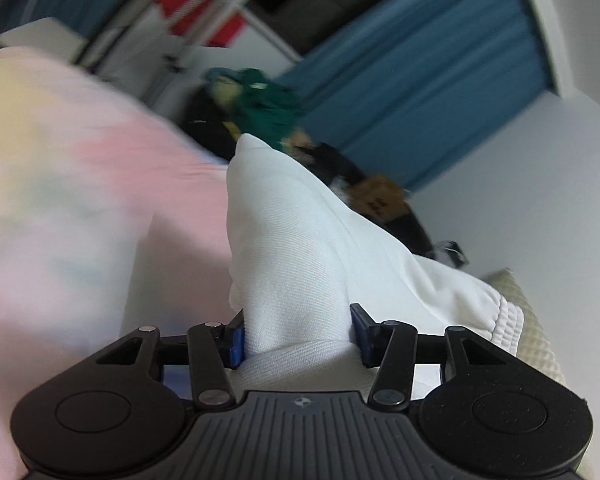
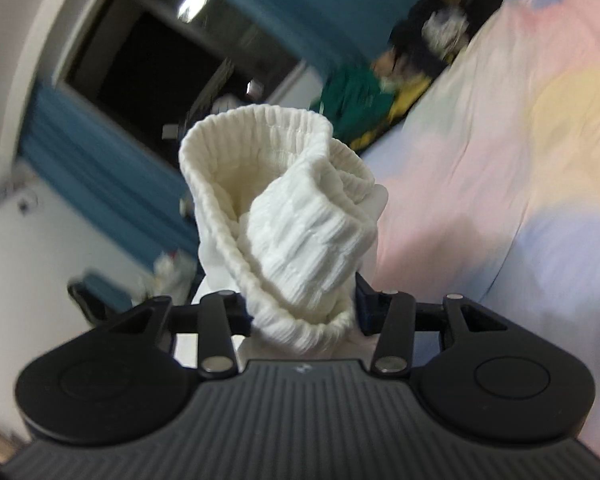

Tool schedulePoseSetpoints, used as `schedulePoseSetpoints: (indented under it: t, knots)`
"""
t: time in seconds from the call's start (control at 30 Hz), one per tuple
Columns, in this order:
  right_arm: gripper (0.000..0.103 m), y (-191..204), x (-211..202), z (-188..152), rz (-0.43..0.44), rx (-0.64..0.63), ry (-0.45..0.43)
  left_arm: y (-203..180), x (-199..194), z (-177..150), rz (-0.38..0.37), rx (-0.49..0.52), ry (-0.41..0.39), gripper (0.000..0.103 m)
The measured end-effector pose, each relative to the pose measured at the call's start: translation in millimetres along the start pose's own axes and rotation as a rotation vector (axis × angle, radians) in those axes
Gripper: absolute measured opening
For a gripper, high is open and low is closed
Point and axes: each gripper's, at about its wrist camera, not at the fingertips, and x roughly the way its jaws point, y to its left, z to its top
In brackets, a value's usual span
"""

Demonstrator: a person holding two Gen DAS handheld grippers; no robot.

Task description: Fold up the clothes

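Left gripper (image 1: 298,334) clamps bunched white garment (image 1: 300,240); right gripper (image 2: 304,312) pinches its ribbed cuff (image 2: 284,208), both lifted above pastel sheet (image 1: 60,180). Clothes pile (image 1: 268,108) of green and dark items sits behind, blurred. Blue curtain (image 1: 420,92) and white wall (image 1: 540,200) beyond.

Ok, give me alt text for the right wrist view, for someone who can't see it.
The right gripper is clamped on the ribbed, elasticated edge of a white garment, which bunches up in front of the lens. Behind it, blurred, are a pastel tie-dye sheet, a pile of green and dark clothes and blue curtains around a dark window.
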Motion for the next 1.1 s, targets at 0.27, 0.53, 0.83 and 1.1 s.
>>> schedulePoseSetpoints:
  t: [0.27, 0.53, 0.83, 1.1]
  knots:
    - [0.048, -87, -47, 102, -0.053, 0.098, -0.224, -110, 185, 2, -0.135, 0.038, 0.110, 0.052]
    - [0.048, -211, -47, 96, -0.091, 0.267, -0.408, -120, 337, -50, -0.234, 0.036, 0.216, 0.052]
    - [0.050, -319, -15, 16, -0.181, 0.459, -0.420, -58, 432, -107, -0.137, 0.101, 0.284, 0.059]
    - [0.068, -311, -19, 34, -0.275, 0.600, -0.311, -72, 392, -95, -0.044, 0.197, 0.310, 0.084]
